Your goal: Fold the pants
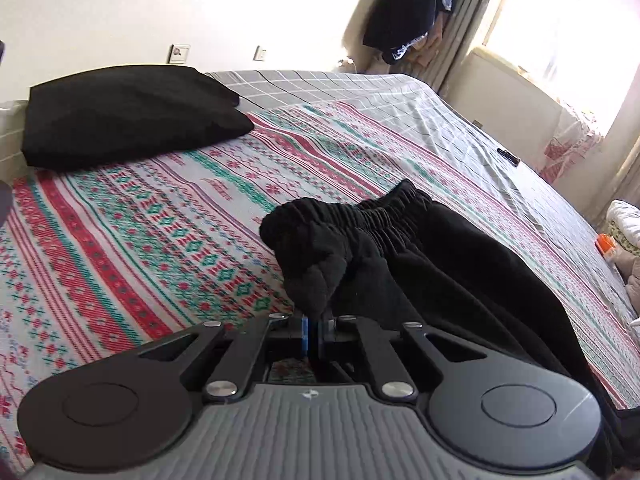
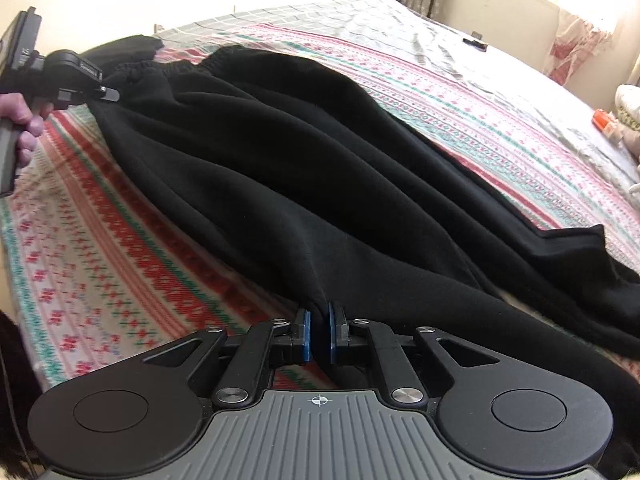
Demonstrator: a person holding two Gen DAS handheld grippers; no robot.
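Black pants [image 2: 300,152] lie stretched across the patterned bedspread [image 2: 100,260], with the elastic waistband [image 1: 384,212] at the far end. My left gripper [image 1: 314,320] is shut on a bunched corner of the waistband and holds it a little above the bed. It also shows in the right wrist view [image 2: 108,94] at the upper left. My right gripper [image 2: 319,320] is shut on a fold of the pants lower down the leg. The leg ends [image 2: 580,264] trail off to the right.
A folded black garment [image 1: 128,116] lies at the bed's far left. A small dark object [image 1: 508,156] rests on the grey checked sheet [image 1: 360,84] at the far right. Clothes hang by the window [image 1: 408,12]. An orange item [image 1: 606,246] sits at the right.
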